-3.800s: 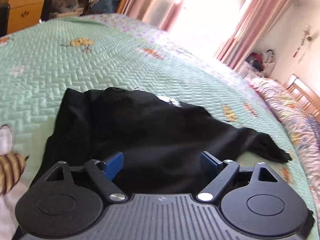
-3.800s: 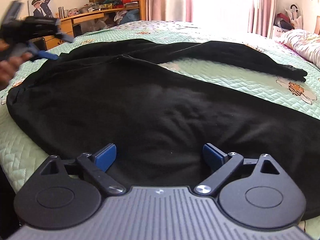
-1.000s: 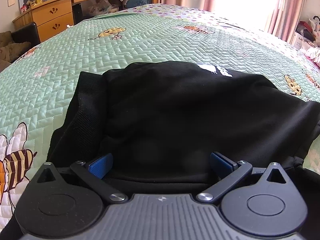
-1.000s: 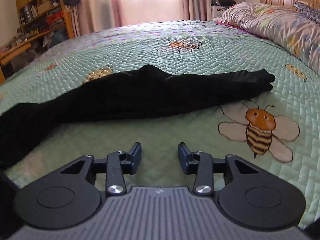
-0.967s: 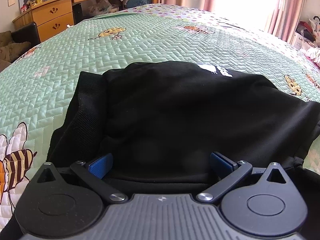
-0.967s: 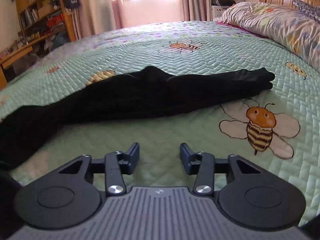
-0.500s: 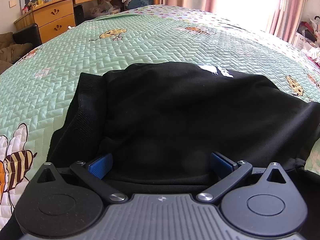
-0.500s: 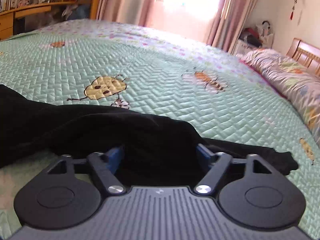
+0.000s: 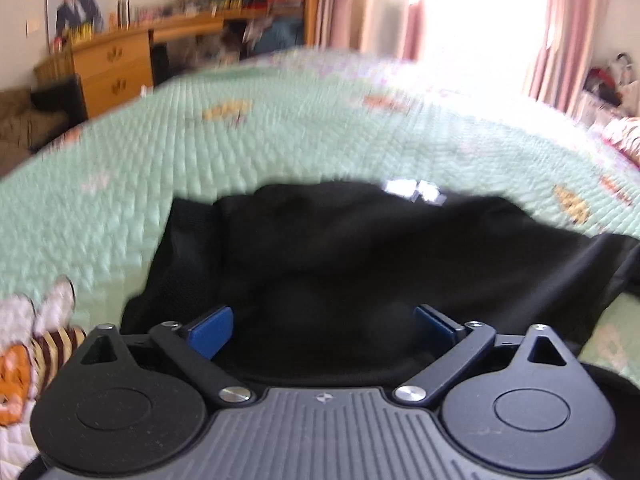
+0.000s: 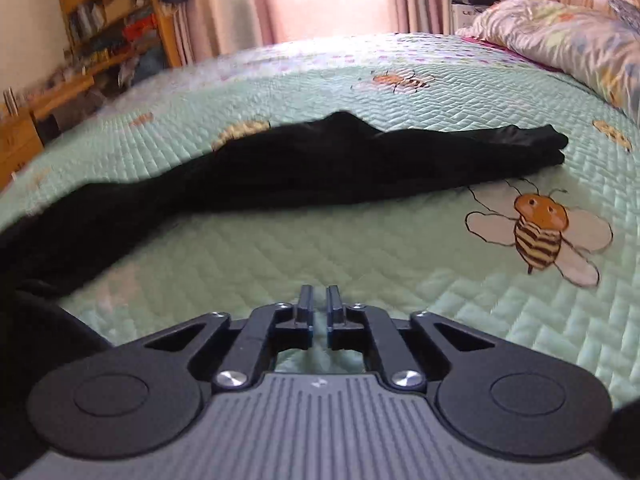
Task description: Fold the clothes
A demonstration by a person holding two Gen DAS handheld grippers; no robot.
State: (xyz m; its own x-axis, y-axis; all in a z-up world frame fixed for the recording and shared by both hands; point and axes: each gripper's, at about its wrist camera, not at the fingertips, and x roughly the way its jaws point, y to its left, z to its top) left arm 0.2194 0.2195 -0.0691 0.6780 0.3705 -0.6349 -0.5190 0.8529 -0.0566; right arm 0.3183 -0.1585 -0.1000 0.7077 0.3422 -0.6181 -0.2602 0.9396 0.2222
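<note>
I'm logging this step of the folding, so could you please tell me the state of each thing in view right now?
Left gripper: open, fingers spread over the cloth.
Right gripper: shut, holding nothing, above bare quilt.
Black fabric garment: bunched, partly folded, lying on the bed.
Long black sleeve: stretched flat across the quilt.
Green quilted bee-print bedspread: spread flat.

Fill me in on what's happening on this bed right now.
A person with two handheld grippers is folding a black garment on a green quilt. The left gripper is open above the bunched body of the garment. The right gripper is nearly shut, holding nothing, pointed over bare quilt toward the outstretched sleeve.
</note>
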